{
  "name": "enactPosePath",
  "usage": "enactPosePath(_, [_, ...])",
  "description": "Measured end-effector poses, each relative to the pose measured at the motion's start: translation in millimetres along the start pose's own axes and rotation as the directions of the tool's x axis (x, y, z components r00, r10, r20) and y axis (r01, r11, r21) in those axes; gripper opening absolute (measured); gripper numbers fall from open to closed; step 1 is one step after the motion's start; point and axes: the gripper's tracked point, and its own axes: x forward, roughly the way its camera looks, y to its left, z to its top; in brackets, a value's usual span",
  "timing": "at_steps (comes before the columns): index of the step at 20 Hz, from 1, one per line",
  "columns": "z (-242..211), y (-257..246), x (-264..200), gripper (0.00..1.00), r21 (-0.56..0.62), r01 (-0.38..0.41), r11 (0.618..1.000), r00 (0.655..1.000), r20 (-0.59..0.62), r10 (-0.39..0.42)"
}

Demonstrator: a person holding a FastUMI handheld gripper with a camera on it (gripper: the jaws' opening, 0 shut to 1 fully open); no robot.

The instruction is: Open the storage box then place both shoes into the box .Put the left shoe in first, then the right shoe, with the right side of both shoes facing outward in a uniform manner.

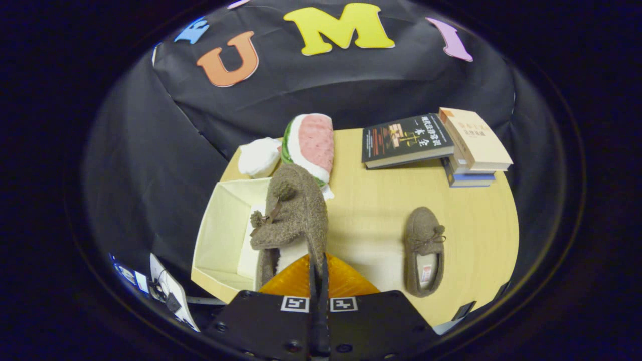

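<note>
The desk (381, 200), light wood w/ a rounded edge, is seen ahead of the fingers. The storage box (220, 235), cream, lid off, is set at the near-left part of the desk, open side up. A stack of books (436, 143) is placed at the far right. A watermelon-slice plush (311, 145) is laid at the far centre, just beyond the box, w/ a white soft item (258, 158) touching its left side. One brown fuzzy shoe (293, 220) is held by the hand-held gripper (318, 271): fingers are closed narrow on the shoe's collar edge, toe raised and pointed far, over the box's right rim. The second shoe (425, 250) is left flat on the desk, well apart to the right, toe pointed far, opening near.
</note>
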Motion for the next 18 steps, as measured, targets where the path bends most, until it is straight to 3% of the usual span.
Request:
enactPosePath(7, [-1,101,16,0.00,-0.017,-0.098,0.995,0.995,-0.023,0.097])
enactPosePath(10, [-12,141,39,0.00,0.030,-0.120,0.992,0.991,-0.049,0.121])
enactPosePath(18, [-51,162,122,0.00,0.268,0.078,0.960,0.989,-0.145,-0.040])
